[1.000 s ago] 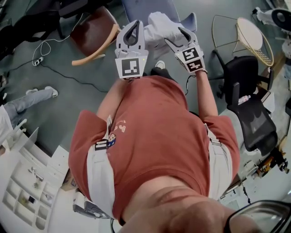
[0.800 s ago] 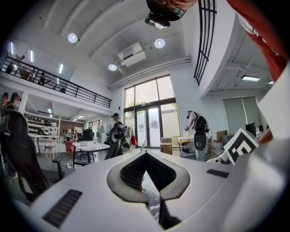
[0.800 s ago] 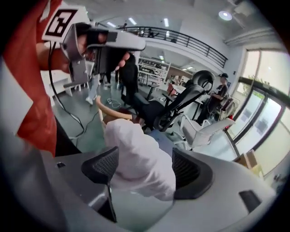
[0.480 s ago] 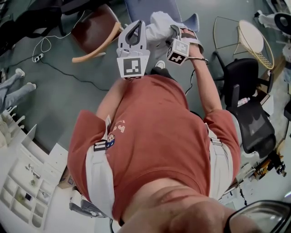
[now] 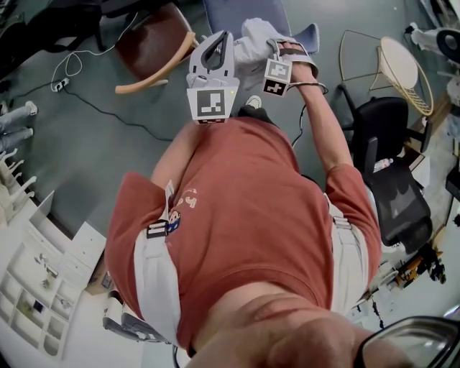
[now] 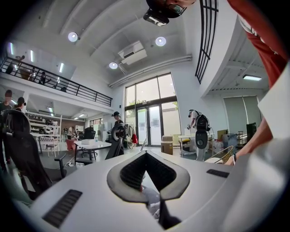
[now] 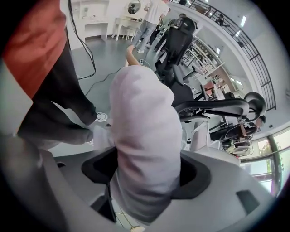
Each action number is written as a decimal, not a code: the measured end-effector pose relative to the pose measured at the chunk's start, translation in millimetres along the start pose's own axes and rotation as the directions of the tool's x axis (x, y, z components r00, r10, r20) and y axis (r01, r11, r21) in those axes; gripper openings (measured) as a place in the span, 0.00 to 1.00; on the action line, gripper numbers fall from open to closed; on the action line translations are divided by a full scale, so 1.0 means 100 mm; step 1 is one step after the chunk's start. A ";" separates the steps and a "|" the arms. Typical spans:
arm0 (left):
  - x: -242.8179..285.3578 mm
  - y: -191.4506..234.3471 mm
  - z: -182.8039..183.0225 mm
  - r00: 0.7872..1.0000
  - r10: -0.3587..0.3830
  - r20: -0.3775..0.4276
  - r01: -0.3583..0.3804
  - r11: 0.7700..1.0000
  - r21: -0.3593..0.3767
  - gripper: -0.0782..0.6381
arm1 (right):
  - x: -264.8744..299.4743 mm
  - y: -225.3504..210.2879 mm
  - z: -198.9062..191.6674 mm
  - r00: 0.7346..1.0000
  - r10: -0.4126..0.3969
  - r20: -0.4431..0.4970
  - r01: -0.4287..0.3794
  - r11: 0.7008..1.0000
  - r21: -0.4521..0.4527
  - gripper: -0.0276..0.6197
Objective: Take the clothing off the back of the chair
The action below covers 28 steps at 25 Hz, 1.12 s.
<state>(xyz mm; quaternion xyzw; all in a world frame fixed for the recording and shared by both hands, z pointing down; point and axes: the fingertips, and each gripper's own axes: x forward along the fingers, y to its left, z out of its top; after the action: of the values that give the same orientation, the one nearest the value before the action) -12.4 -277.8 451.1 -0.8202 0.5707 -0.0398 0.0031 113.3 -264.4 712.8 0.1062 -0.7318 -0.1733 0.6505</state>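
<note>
A white garment (image 5: 253, 37) lies draped over the back of a blue chair (image 5: 241, 13) in front of me. My right gripper (image 5: 275, 49) points steeply down onto it, jaws wide open. In the right gripper view a thick fold of the white garment (image 7: 142, 136) fills the gap of the right gripper (image 7: 147, 163), and the pads straddle it without squeezing. My left gripper (image 5: 221, 36) is held level just left of the garment. In its own view the left gripper (image 6: 146, 156) is shut with nothing in it, and only a sliver of pale cloth shows below its tips.
A brown wooden chair (image 5: 147, 47) stands to the left, with a cable (image 5: 79, 72) trailing over the grey floor. A black office chair (image 5: 392, 165) and a round wire-frame stool (image 5: 402, 61) stand to the right. White shelving (image 5: 32, 287) lies at lower left.
My right gripper has rolled over and sunk onto the garment, with its jaws wider apart and now around the fold. The left gripper has stayed where it was.
</note>
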 end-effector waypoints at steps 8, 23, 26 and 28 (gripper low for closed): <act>-0.05 0.00 -0.05 1.000 -0.006 -0.014 0.006 1.000 -0.001 0.13 | -0.05 -0.11 0.00 0.997 -0.080 0.013 0.080 0.997 0.021 0.43; -0.12 0.01 -0.07 1.000 -0.005 -0.010 0.005 1.000 -0.011 0.13 | -0.48 -0.07 0.09 0.975 -0.220 0.037 0.218 0.974 0.054 0.25; -0.10 0.01 -0.08 1.000 -0.006 -0.010 0.006 1.000 -0.011 0.13 | -0.55 -0.08 0.09 0.961 -0.273 0.052 0.267 0.958 0.106 0.23; -0.10 -0.01 -0.07 1.000 -0.008 -0.007 0.008 1.000 -0.011 0.13 | -0.62 -0.08 0.09 0.950 -0.305 0.067 0.293 0.945 0.148 0.23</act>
<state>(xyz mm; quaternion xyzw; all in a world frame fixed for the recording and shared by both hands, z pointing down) -15.5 -267.6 457.1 -0.8224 0.5675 -0.0395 -0.0034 112.2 -247.0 652.3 0.2524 -0.7456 -0.2244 0.5744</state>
